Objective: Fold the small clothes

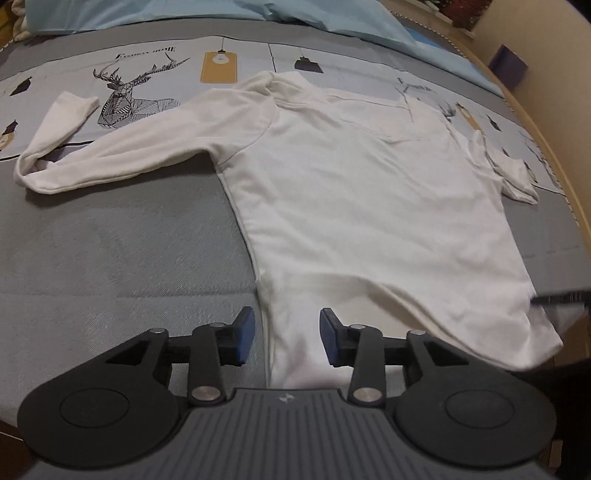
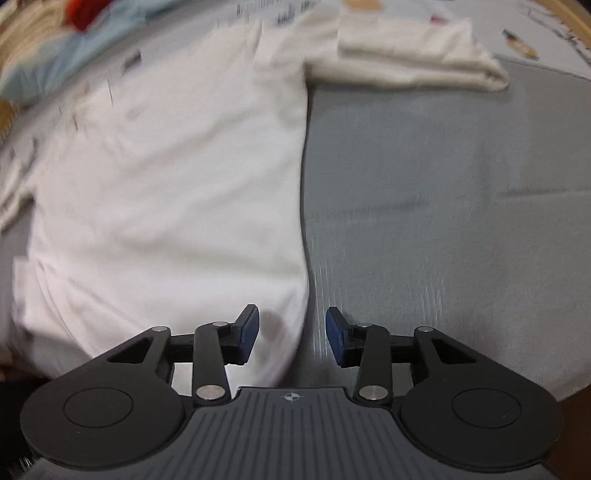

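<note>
On the woven grey bed cover (image 1: 110, 258), soft white shirt (image 1: 351, 184) flat; my left gripper (image 1: 287, 336) and right gripper (image 2: 291, 336) half-open, empty.

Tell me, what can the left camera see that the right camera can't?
Only the left wrist view shows the deer drawing on the bed cover, the blue pillow and the left gripper, open over the shirt's bottom corner. Only the right wrist view shows the right gripper, open over the shirt's other side edge, and something red. Both show the white shirt lying flat on the grey bed.
</note>
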`<state>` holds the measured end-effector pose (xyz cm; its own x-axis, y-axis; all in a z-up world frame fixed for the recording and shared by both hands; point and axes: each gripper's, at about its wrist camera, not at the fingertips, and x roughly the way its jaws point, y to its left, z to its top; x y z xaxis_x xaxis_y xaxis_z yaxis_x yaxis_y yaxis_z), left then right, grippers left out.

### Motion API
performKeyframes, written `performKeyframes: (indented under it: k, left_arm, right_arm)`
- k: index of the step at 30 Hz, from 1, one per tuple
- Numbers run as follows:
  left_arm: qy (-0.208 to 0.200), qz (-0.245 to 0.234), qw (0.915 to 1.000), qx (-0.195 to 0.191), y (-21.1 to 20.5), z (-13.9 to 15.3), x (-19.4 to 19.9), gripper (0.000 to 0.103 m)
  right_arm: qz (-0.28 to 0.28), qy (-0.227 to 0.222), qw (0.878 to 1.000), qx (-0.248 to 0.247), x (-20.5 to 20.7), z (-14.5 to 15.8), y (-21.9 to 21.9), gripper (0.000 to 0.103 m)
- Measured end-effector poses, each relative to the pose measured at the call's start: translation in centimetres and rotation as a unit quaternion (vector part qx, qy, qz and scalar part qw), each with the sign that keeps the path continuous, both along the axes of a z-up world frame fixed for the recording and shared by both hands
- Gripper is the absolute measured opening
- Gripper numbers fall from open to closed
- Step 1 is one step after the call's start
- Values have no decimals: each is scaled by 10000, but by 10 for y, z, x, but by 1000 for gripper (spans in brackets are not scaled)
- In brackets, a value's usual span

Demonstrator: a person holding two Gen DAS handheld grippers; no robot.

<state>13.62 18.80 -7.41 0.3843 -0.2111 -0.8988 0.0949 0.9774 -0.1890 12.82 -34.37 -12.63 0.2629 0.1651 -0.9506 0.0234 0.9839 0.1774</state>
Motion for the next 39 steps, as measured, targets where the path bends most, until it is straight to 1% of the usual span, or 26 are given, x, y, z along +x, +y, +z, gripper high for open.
performKeyframes:
  k: [2, 5, 7, 10, 12, 13, 14, 15, 16, 17, 19, 24, 29, 30, 32, 35, 37, 39]
  left_arm:
    - [62, 80, 9999, 71, -4, -10, 10, 48]
    - [162, 225, 9992, 271, -6, -26, 23, 48]
    - [227, 307, 9989, 263, -5, -32, 32, 48]
    - [206, 320, 9989, 280, -7, -36, 41, 47]
    - [252, 233, 9989, 323, -11, -39, 42, 45]
    - [267, 159, 9989, 343, -13, -39, 41, 34]
    - [280, 52, 9990, 354, -15, -39, 40, 17]
    - [270, -48, 9990, 361, -16, -38, 37, 10]
    - [215, -180, 9989, 363, -17, -35, 34, 6]
    - [142, -269, 9989, 370, -18, -31, 30, 5]
    - [-49, -448, 9985, 314, -16, -18, 18, 5]
    - [-434, -839, 9955, 63, 0, 22, -22, 5]
    - [-565, -1293, 9890, -437, 22, 49, -67, 6]
    - [-629, -1291, 9882, -537, 26, 52, -72, 7]
    - [-639, -1122, 9893, -685, 35, 54, -73, 13]
    - [-539, -879, 9922, -696, 39, 54, -66, 14]
    - [-439, -982, 9921, -651, 32, 51, -61, 15]
    - [-310, -1192, 9912, -481, 19, 45, -58, 23]
  right_arm:
    - [48, 127, 9997, -178, -1, -5, 1, 42]
    - [188, 181, 9996, -88, -2, -4, 0, 42]
    - [332, 222, 9992, -43, -5, -3, -1, 42]
    - [537, 290, 9981, 27, -11, -5, -3, 42]
    - [623, 314, 9976, 43, -13, -5, -4, 38]
    - [657, 324, 9973, 61, -15, -5, -5, 32]
    - [701, 338, 9969, 79, -16, -5, -5, 23]
    - [741, 350, 9966, 106, -18, -5, -5, 17]
    - [769, 351, 9963, 133, -17, -4, -6, 5]
    - [788, 313, 9963, 145, -16, -3, -6, 4]
    - [766, 207, 9967, 180, -15, 2, -10, 3]
    - [399, -32, 9984, 398, -24, 15, -27, 3]
    - [294, -36, 9991, 295, -29, 16, -34, 3]
    - [284, -30, 9993, 246, -30, 17, -35, 3]
    - [230, -32, 9994, 240, -31, 16, -33, 3]
    - [229, -33, 9996, 148, -31, 16, -27, 3]
    - [247, -15, 9997, 67, -32, 15, -24, 3]
    - [241, 42, 9997, -50, -31, 13, -21, 4]
